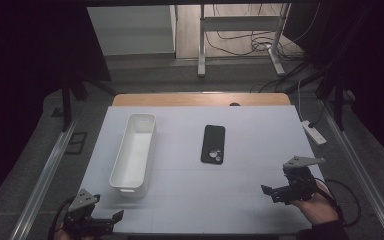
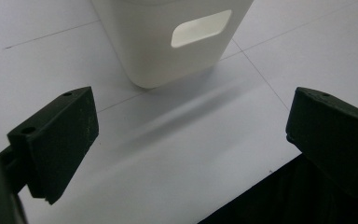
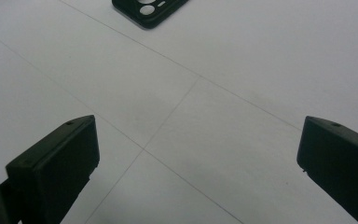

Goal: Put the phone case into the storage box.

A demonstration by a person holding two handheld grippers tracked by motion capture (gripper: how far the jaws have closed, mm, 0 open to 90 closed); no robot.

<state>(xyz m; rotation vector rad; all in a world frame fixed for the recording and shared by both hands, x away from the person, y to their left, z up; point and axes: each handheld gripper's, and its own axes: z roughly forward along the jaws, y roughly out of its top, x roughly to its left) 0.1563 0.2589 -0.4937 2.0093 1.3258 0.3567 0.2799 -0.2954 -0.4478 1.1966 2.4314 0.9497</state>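
Note:
A long white bin [image 1: 134, 151] stands on the left half of the white table mat [image 1: 195, 200], its near end wall with a handle slot [image 2: 200, 28] facing my left gripper. A black phone case [image 1: 213, 144] lies flat near the mat's middle; its camera end [image 3: 149, 8] shows at the top of the right gripper view. My left gripper [image 1: 111, 222] hovers at the mat's near left corner, open and holding nothing, just short of the bin. My right gripper [image 1: 269, 192] is held by a hand at the near right, open and holding nothing, well short of the case.
Bare wood of the table [image 1: 200, 99] shows beyond the mat. A white power strip [image 1: 314, 132] lies off the right edge. Metal rails [image 1: 45, 175] run along both sides. Desk legs and cables [image 1: 260, 42] stand on the floor behind.

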